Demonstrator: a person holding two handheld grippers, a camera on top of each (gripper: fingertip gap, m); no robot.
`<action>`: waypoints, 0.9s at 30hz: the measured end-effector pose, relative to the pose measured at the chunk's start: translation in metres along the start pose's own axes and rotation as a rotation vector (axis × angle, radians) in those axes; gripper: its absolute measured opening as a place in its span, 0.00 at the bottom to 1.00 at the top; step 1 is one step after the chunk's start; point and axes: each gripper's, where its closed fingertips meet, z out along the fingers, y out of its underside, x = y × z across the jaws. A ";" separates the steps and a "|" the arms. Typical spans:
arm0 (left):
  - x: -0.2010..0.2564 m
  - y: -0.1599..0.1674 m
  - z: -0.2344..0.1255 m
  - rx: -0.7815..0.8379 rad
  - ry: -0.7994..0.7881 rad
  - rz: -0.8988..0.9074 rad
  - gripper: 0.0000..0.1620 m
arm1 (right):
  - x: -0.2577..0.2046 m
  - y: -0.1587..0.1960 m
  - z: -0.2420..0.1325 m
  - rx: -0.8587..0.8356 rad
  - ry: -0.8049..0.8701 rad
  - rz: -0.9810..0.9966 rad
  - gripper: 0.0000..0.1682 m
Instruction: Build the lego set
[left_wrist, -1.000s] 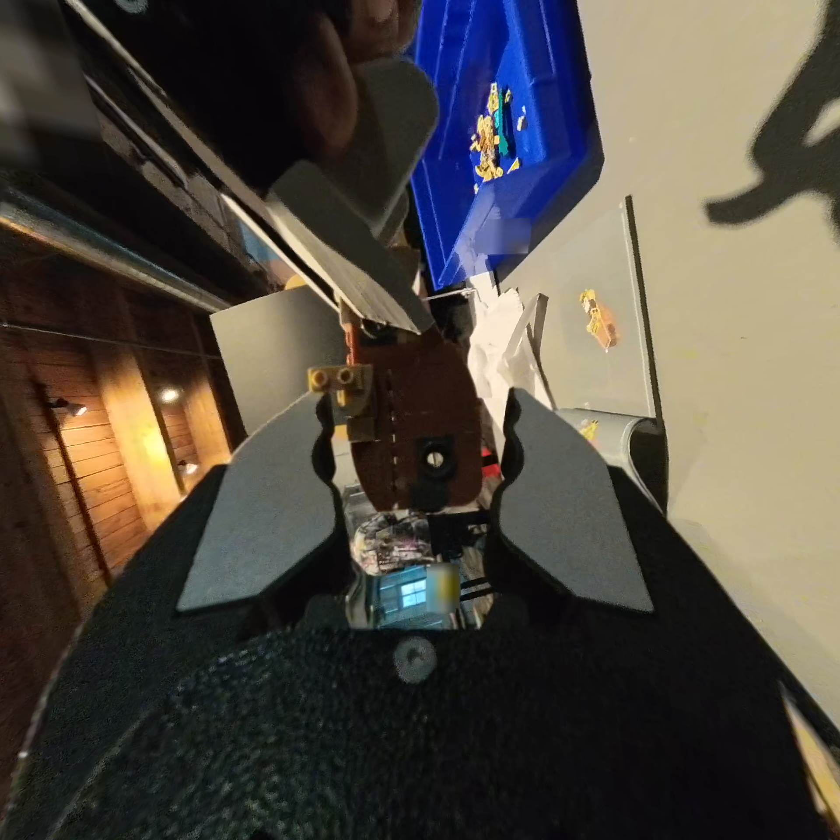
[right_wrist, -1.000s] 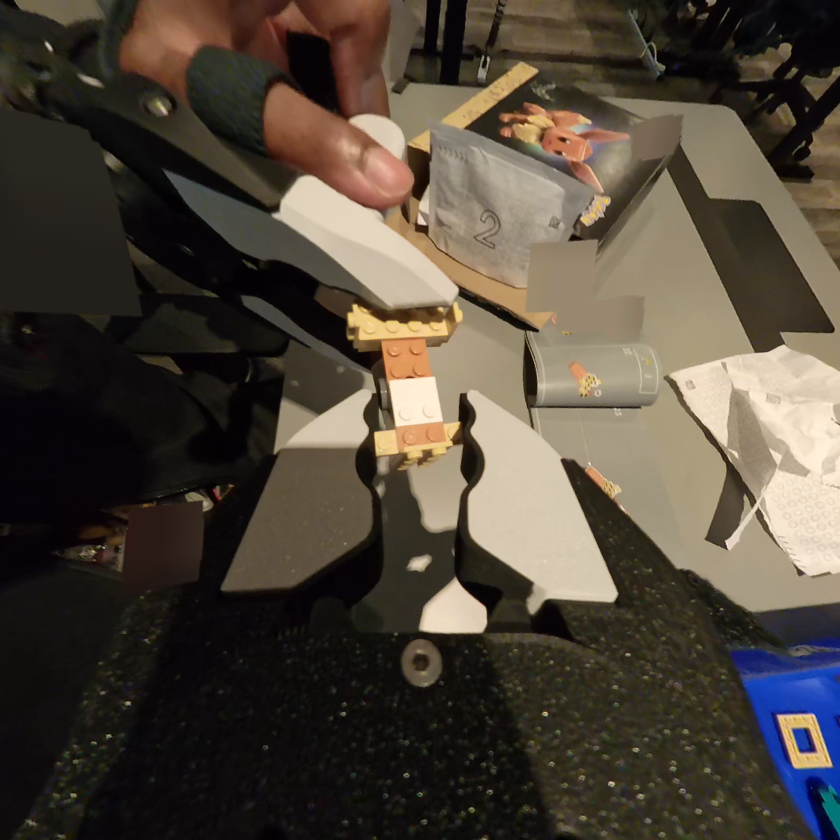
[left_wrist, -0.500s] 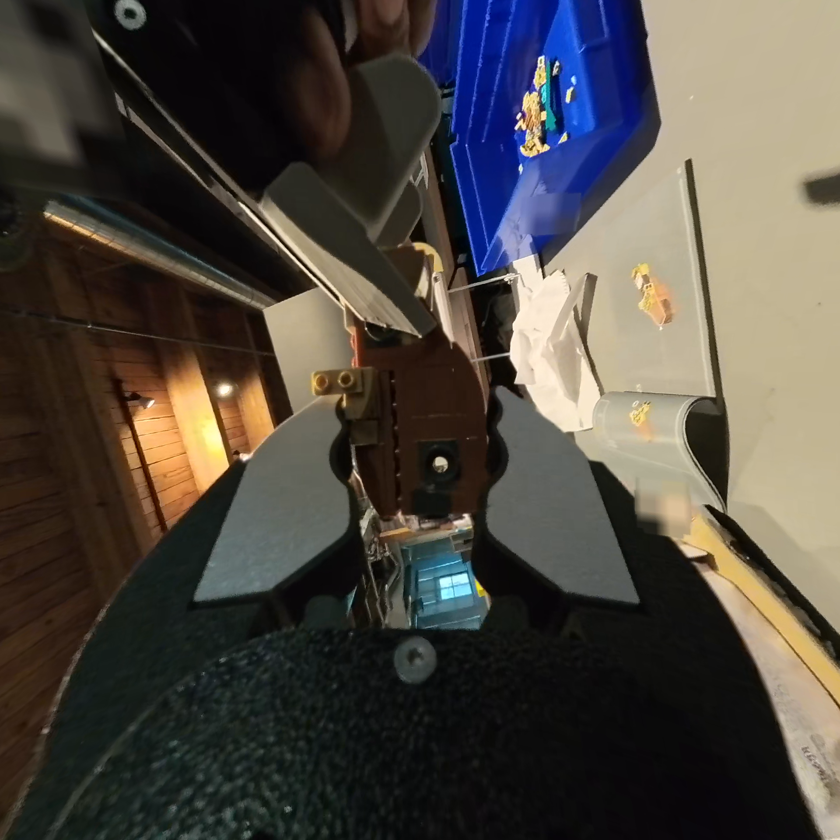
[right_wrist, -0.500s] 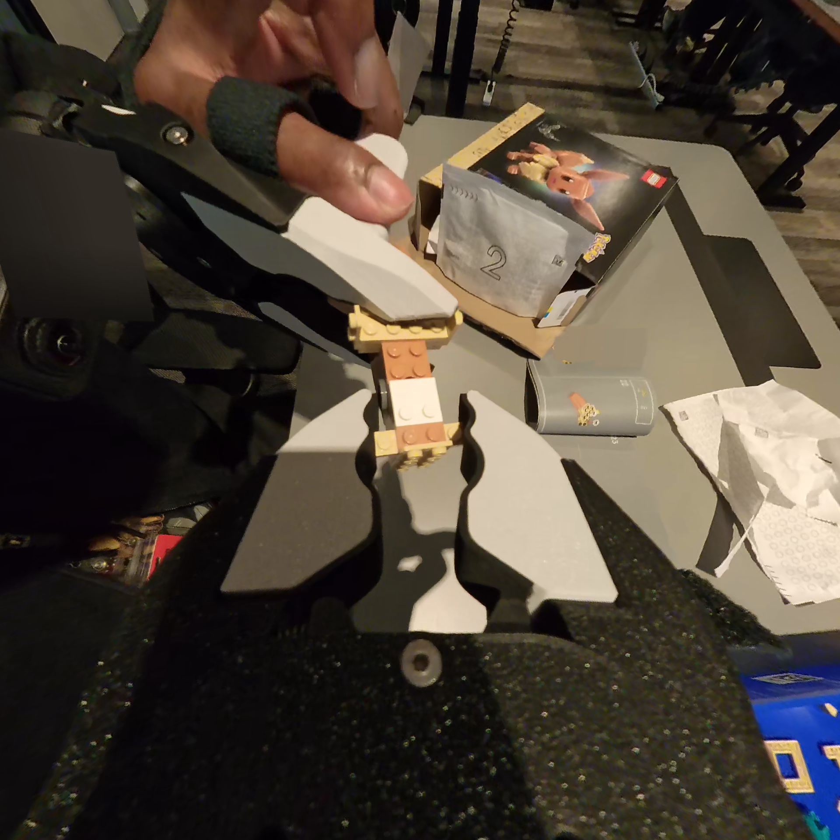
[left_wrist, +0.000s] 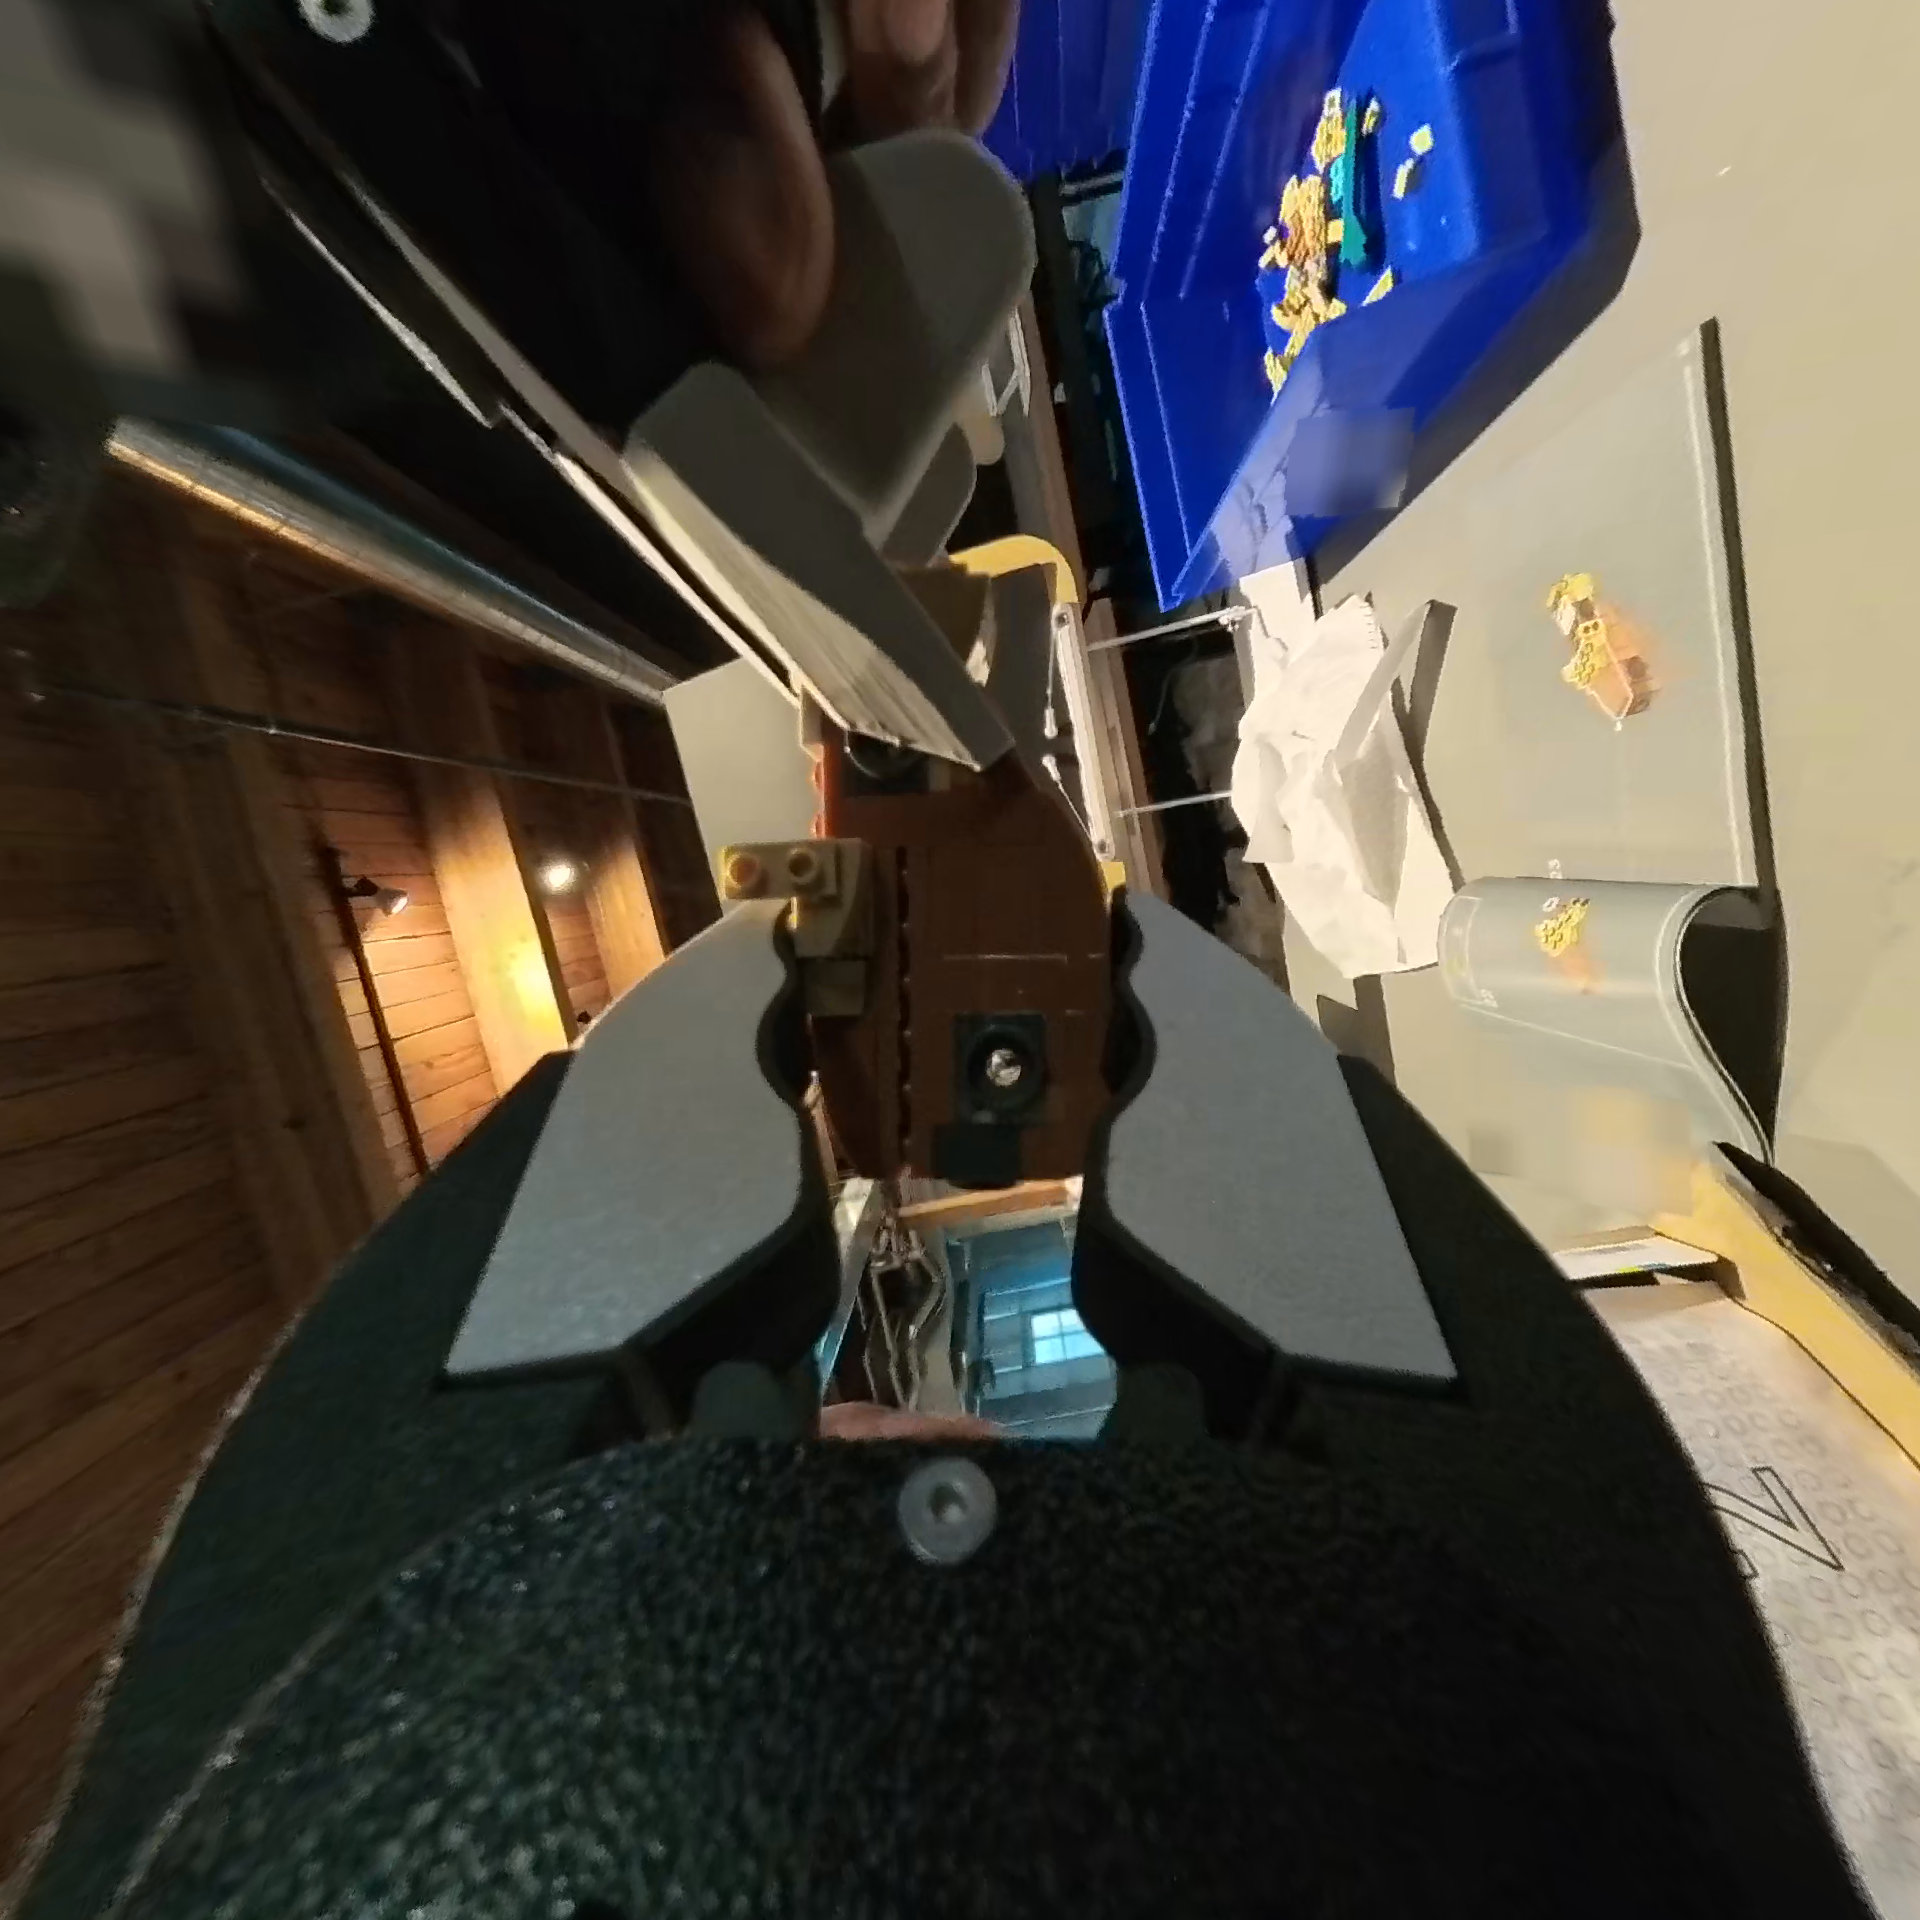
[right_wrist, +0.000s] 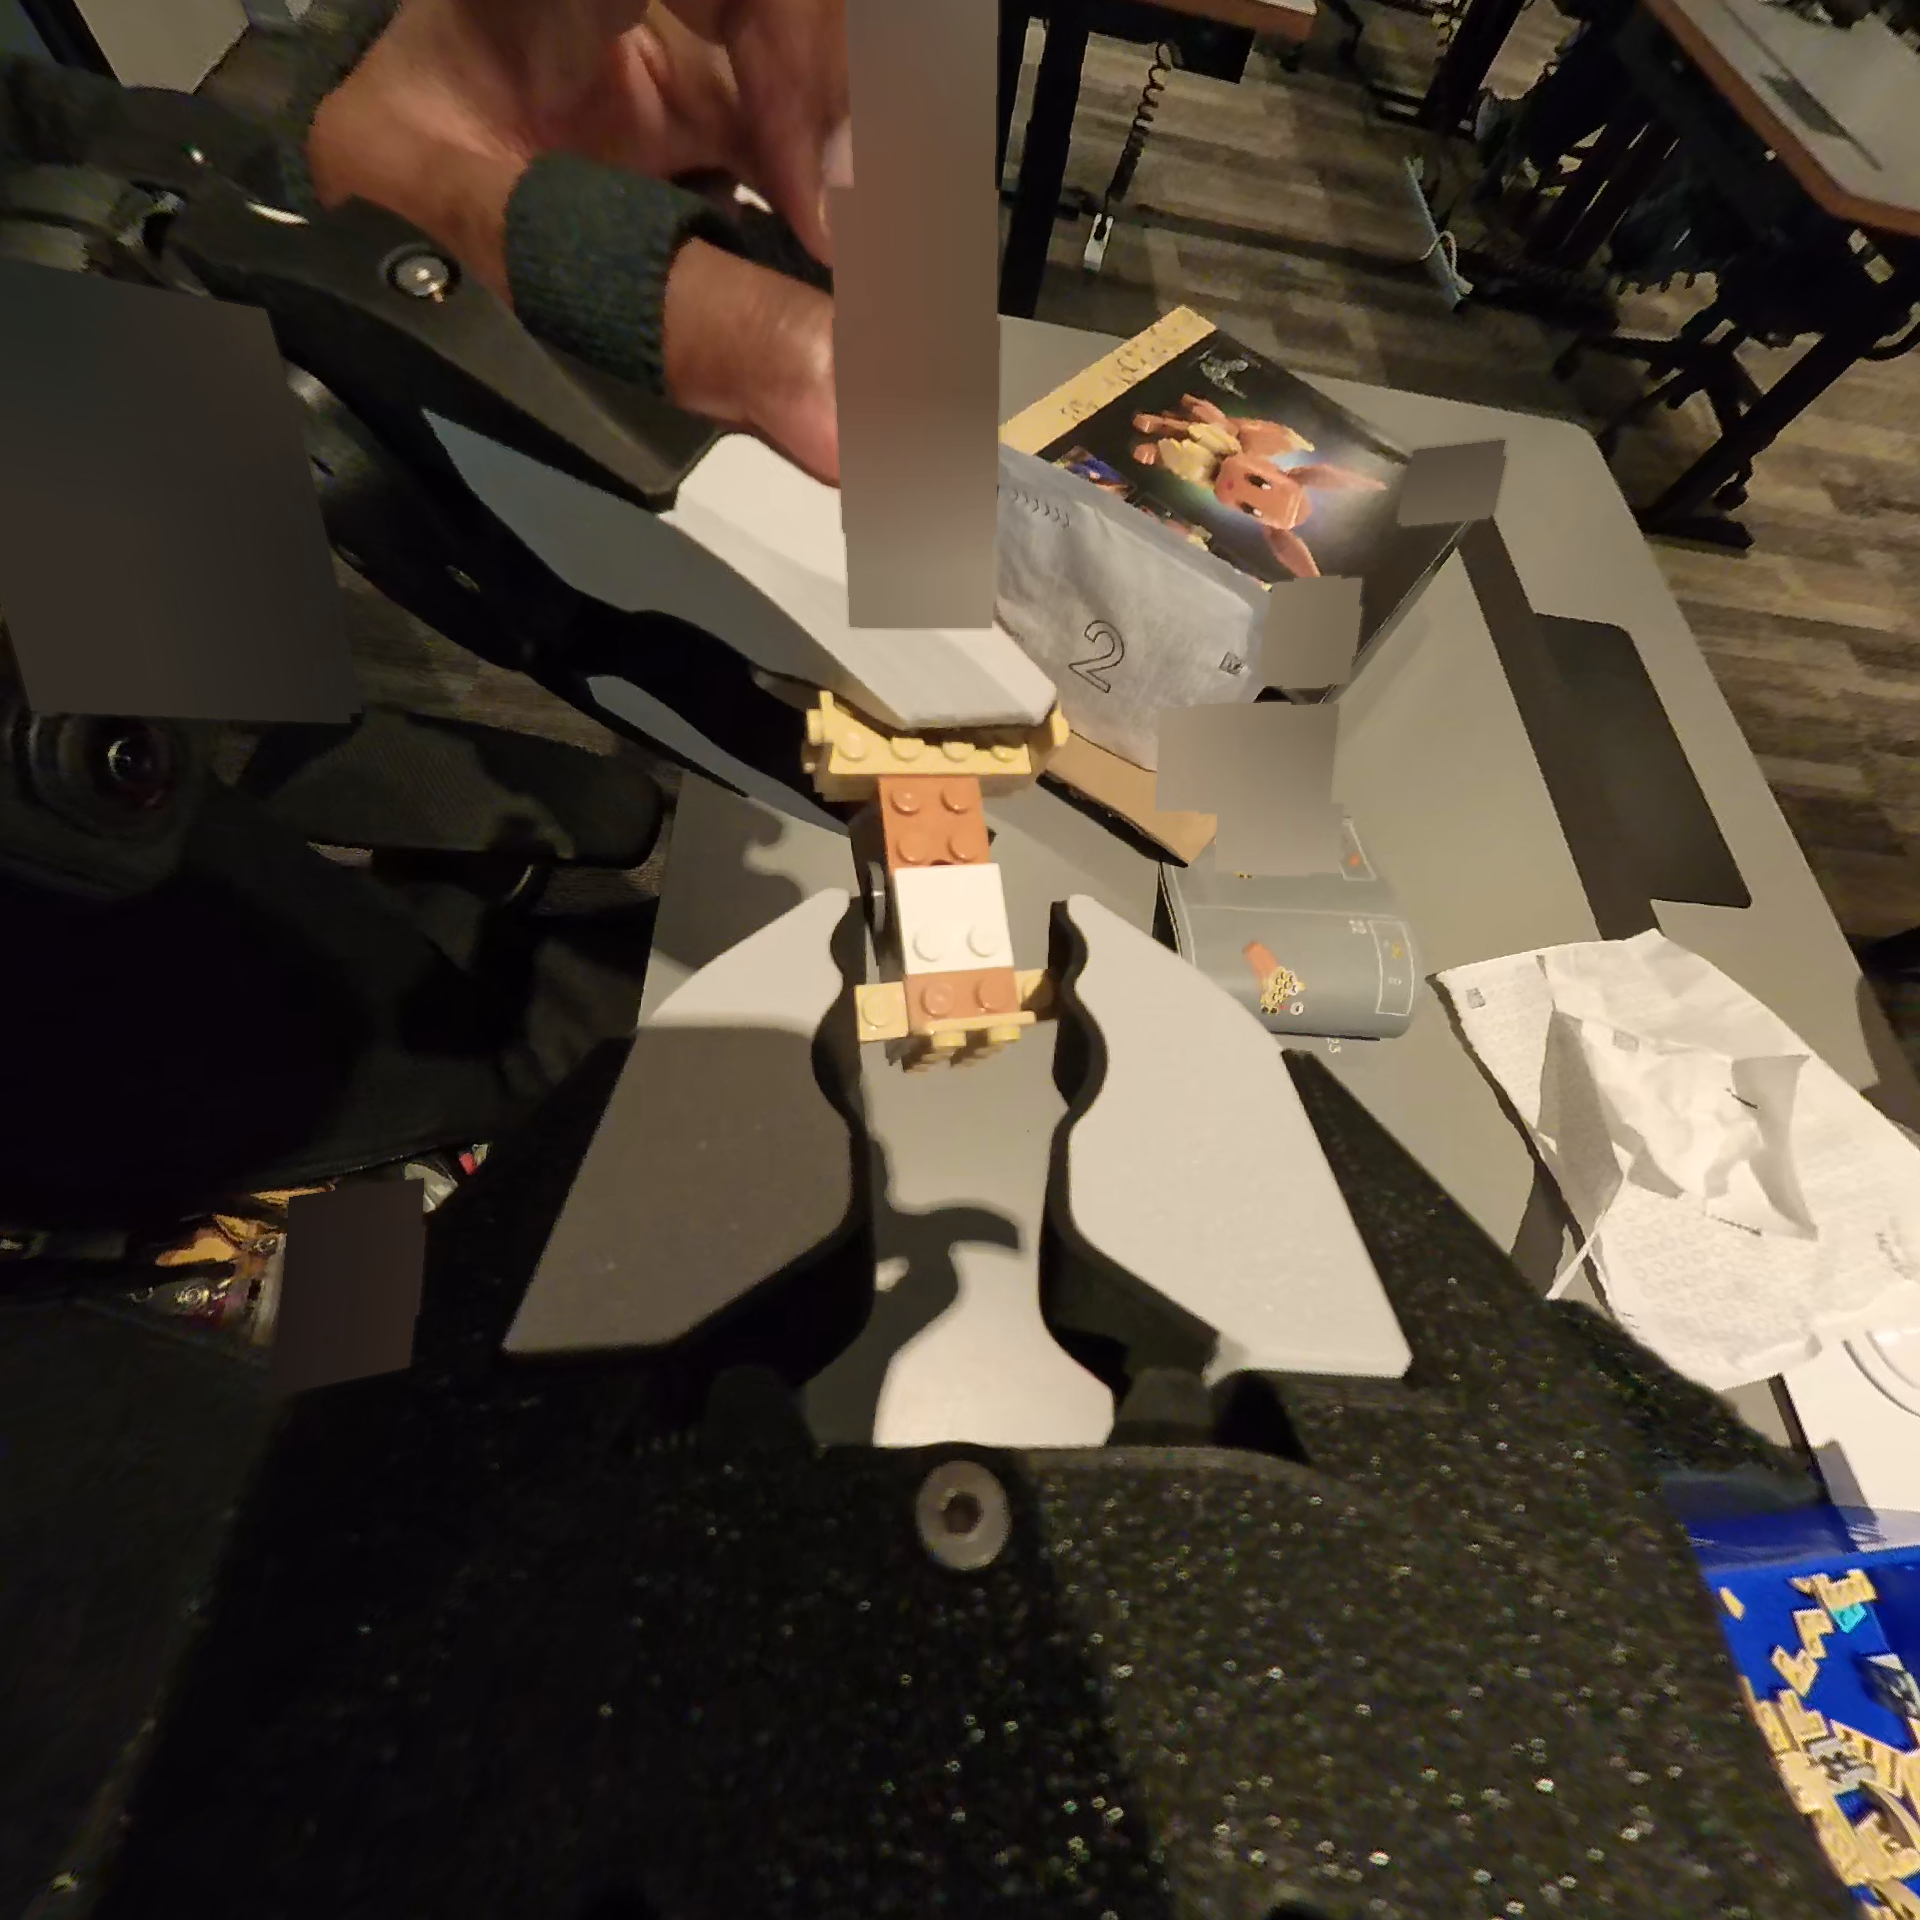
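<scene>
A small lego assembly (right_wrist: 940, 914) of brown, white and tan bricks is held in the air between both grippers. In the left wrist view it shows its dark brown side (left_wrist: 997, 904) with a tan plate sticking out to the left. My left gripper (left_wrist: 956, 925) is shut on its brown body. In the right wrist view the left gripper (right_wrist: 925, 748) clamps the far tan plate. My right gripper (right_wrist: 951, 997) is shut on the near tan end. It also shows in the left wrist view (left_wrist: 966, 603), pinching the assembly's far end.
The grey table (right_wrist: 1507, 831) holds the lego box (right_wrist: 1247, 457) with a numbered bag (right_wrist: 1101, 613), a curled booklet (right_wrist: 1299, 966) and crumpled paper (right_wrist: 1662, 1122). A blue bin (left_wrist: 1226, 416) holds several loose bricks. A person's hand (right_wrist: 623, 156) holds the left gripper. Both grippers' tips are close together, under 4 cm apart.
My left gripper's jaws have closed from open onto the brown body of the assembly. The right gripper keeps its hold. Both have shifted a little over the table.
</scene>
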 end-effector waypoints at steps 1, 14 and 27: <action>0.000 0.000 -0.001 0.002 0.001 -0.006 0.32 | -0.001 0.000 0.000 -0.002 0.000 -0.002 0.20; 0.014 0.000 -0.002 0.048 0.035 -0.138 0.32 | -0.005 0.000 0.008 0.031 0.097 -0.199 0.21; 0.052 -0.004 0.027 0.189 0.162 -0.433 0.33 | 0.006 0.027 0.002 0.151 0.360 -0.699 0.32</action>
